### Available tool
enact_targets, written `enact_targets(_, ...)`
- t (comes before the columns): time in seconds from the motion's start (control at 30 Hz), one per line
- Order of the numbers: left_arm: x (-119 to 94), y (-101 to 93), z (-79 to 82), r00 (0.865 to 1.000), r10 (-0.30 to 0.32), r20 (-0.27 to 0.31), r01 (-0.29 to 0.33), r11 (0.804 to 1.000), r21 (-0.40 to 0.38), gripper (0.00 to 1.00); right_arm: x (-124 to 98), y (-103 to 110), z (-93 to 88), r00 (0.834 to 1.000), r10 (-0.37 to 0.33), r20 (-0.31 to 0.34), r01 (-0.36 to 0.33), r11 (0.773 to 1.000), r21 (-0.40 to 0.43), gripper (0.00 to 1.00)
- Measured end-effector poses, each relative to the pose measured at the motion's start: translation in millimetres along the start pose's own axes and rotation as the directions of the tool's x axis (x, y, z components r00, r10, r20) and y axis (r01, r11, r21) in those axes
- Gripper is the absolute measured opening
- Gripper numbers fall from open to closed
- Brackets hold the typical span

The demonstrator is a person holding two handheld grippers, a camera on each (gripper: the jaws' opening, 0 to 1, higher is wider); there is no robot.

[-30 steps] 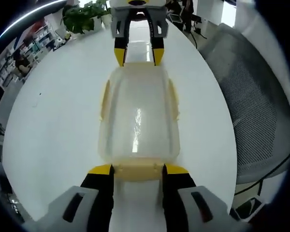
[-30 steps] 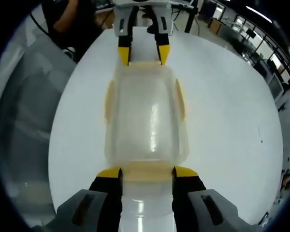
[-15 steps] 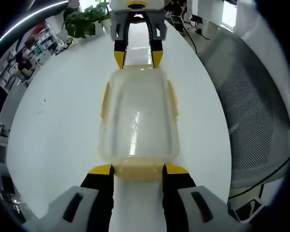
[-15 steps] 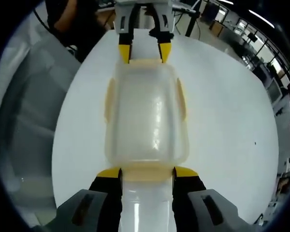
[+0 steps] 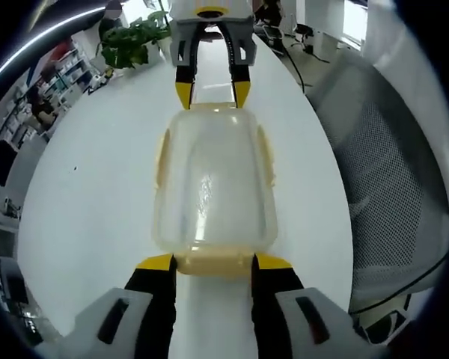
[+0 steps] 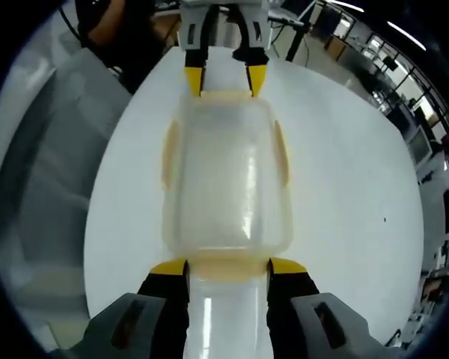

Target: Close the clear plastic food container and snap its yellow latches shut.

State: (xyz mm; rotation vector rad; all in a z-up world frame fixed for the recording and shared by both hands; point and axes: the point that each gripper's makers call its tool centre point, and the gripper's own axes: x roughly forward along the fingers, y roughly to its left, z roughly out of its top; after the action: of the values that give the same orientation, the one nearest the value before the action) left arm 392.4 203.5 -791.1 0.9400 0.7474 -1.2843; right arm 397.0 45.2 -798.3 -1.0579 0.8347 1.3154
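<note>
The clear plastic container [image 5: 213, 179] has its lid on and lies lengthwise between my two grippers over the round white table [image 5: 82, 172]. Pale yellow latches run along its long sides [image 5: 162, 157] [image 5: 266, 153]. My left gripper [image 5: 213, 262] is shut on the near yellow end latch [image 5: 213, 269]. My right gripper [image 5: 212, 93] faces it from the far end, its yellow tips at the other end latch. In the right gripper view, my right gripper [image 6: 228, 267] clasps its own end latch [image 6: 228, 271] of the container [image 6: 226, 179], and the left gripper [image 6: 224, 81] is opposite.
A grey mesh chair [image 5: 389, 172] stands at the table's right edge, and a potted plant [image 5: 131, 34] sits at its far left. In the right gripper view, a grey chair [image 6: 37, 187] is on the left and a person [image 6: 120, 22] is beyond the table [image 6: 344, 164].
The container and both grippers keep the same places in each view. The table behind looks slightly smaller and shifted, so the views have moved with the container.
</note>
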Motion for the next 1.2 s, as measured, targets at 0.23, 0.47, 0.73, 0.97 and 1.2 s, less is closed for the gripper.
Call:
enact_targets(0.23, -1, -0.4, 12.4, 1.000, 0.004, -0.001, -0.004, 1.000, 0.001, 0.38, -9, 0, -7.7, 1.000, -0.007, -0.002, 0.007, 1.000, -0.001, 0.39)
enact_targets(0.47, 0, -2.0, 27.1, 1.000, 0.009, 0.007, -0.009, 1.000, -0.003, 0.38, -18, 1, -19.8, 1.000, -0.011, 0.000, 0.011, 1.000, -0.007, 0.39)
enact_targets(0.73, 4, -0.5, 43.8, 1.000, 0.015, 0.008, -0.015, 1.000, -0.003, 0.38, -24, 0, -35.4, 1.000, -0.014, -0.002, 0.014, 1.000, -0.013, 0.39)
enact_targets(0.97, 7, 0.3, 56.0, 1.000, 0.022, 0.008, -0.022, 1.000, -0.019, 0.38, -30, -4, -46.6, 1.000, -0.017, 0.007, 0.017, 1.000, -0.021, 0.39)
enact_targets(1.2, 15, 0.1, 69.2, 1.000, 0.028, 0.010, -0.028, 0.999, -0.037, 0.38, -35, -6, -60.5, 1.000, -0.012, 0.012, 0.012, 0.999, -0.035, 0.39)
